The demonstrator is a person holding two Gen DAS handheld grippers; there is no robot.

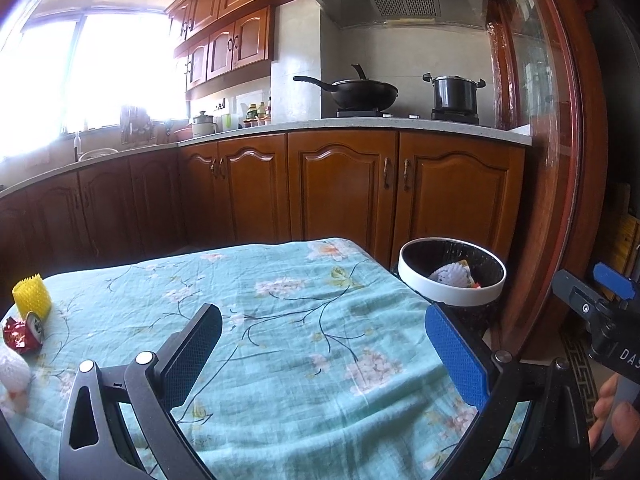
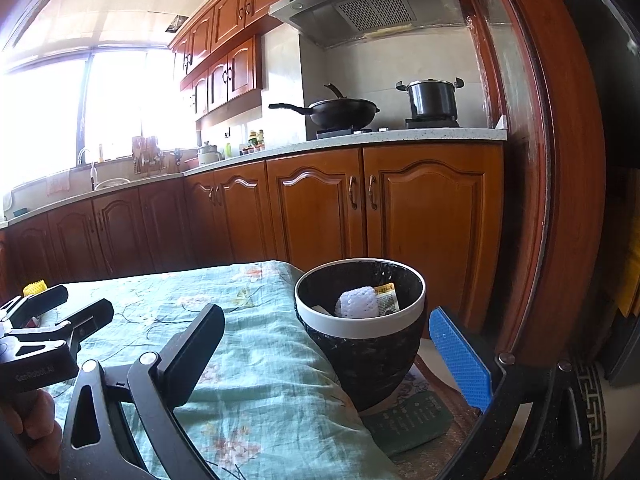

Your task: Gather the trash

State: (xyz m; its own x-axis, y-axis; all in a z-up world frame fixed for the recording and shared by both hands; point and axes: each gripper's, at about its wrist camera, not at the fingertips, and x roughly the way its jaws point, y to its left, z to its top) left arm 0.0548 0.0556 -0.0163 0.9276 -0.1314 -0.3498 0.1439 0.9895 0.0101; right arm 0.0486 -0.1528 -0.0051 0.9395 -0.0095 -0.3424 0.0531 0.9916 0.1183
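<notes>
Both grippers, left (image 1: 324, 356) and right (image 2: 332, 356), empty with fingers spread; remaining trash at bench (image 1: 280, 280) far-left: crushed can (image 1: 24, 330), probably light and stiff, pinch across body; yellow net (image 1: 32, 295) soft; bin (image 2: 360, 312) beside bench.
</notes>
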